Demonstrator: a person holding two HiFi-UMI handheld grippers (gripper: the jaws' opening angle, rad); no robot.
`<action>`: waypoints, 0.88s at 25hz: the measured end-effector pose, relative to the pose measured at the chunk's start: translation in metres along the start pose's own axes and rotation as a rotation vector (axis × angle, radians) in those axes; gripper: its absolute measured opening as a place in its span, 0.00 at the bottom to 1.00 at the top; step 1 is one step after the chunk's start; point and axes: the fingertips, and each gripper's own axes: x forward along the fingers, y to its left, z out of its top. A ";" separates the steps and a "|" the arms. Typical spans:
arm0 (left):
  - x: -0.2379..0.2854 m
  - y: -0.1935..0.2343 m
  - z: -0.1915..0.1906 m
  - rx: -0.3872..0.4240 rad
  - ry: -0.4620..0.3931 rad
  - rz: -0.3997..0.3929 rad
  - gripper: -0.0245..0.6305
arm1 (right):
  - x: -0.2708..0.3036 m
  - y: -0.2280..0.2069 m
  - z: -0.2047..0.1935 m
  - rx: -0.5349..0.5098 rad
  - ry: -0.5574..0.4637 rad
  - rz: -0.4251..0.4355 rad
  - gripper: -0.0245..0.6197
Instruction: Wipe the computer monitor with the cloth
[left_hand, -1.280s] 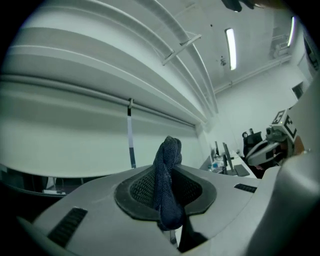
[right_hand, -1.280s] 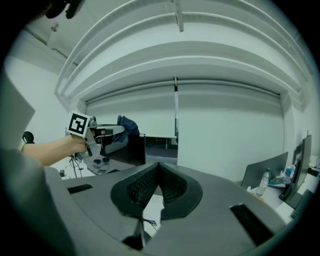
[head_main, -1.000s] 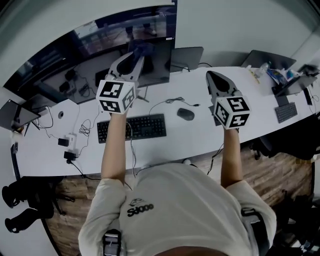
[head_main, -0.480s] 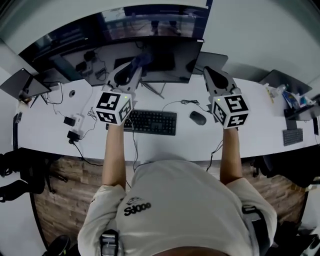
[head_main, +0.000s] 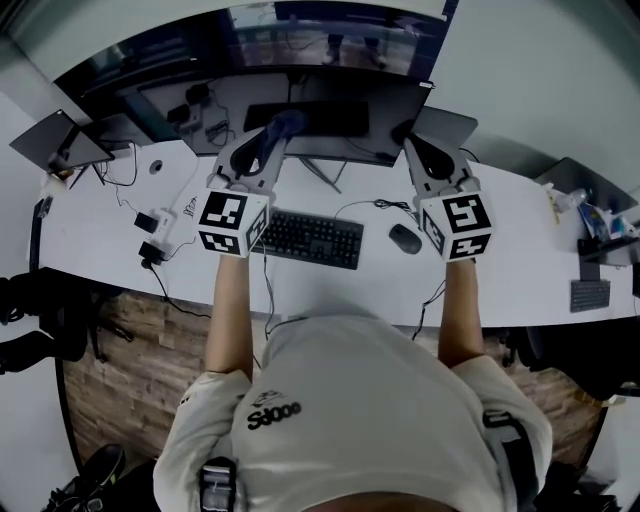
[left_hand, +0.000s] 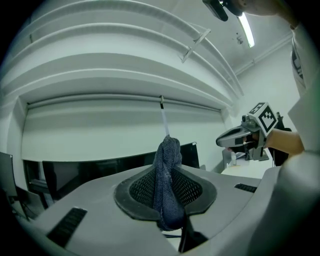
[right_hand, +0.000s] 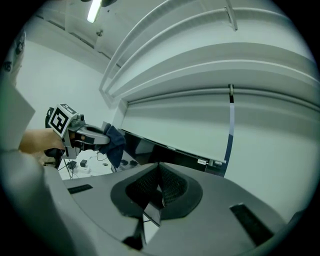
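Note:
The wide dark computer monitor (head_main: 330, 105) stands at the back of the white desk (head_main: 100, 240). My left gripper (head_main: 274, 132) is shut on a dark blue cloth (head_main: 285, 122), held up in front of the screen's middle. In the left gripper view the cloth (left_hand: 167, 175) sticks up between the pads, with the monitor (left_hand: 100, 167) behind it. My right gripper (head_main: 413, 150) is shut with nothing in it, near the screen's right end. The right gripper view shows the monitor (right_hand: 172, 150) ahead and the left gripper's cloth (right_hand: 114, 142) at the left.
A black keyboard (head_main: 311, 238) and a mouse (head_main: 404, 238) lie under the grippers. Cables and adapters (head_main: 152, 235) lie at the left. A laptop (head_main: 58, 140) stands at the far left and another (head_main: 448, 125) behind the right gripper. More items (head_main: 590, 225) crowd the desk's right end.
Both grippers have moved forward toward the monitor, the left one carrying the cloth. The head view has swung so the screen is now centred.

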 end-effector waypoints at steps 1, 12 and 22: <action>0.001 -0.002 0.000 0.005 0.000 -0.002 0.16 | 0.002 0.000 -0.001 -0.007 0.002 0.005 0.03; 0.006 -0.006 -0.006 -0.018 0.012 0.013 0.16 | 0.011 -0.001 -0.011 0.011 0.005 0.041 0.03; 0.006 0.004 -0.008 -0.023 0.020 0.051 0.17 | 0.022 0.004 -0.015 0.026 0.004 0.074 0.03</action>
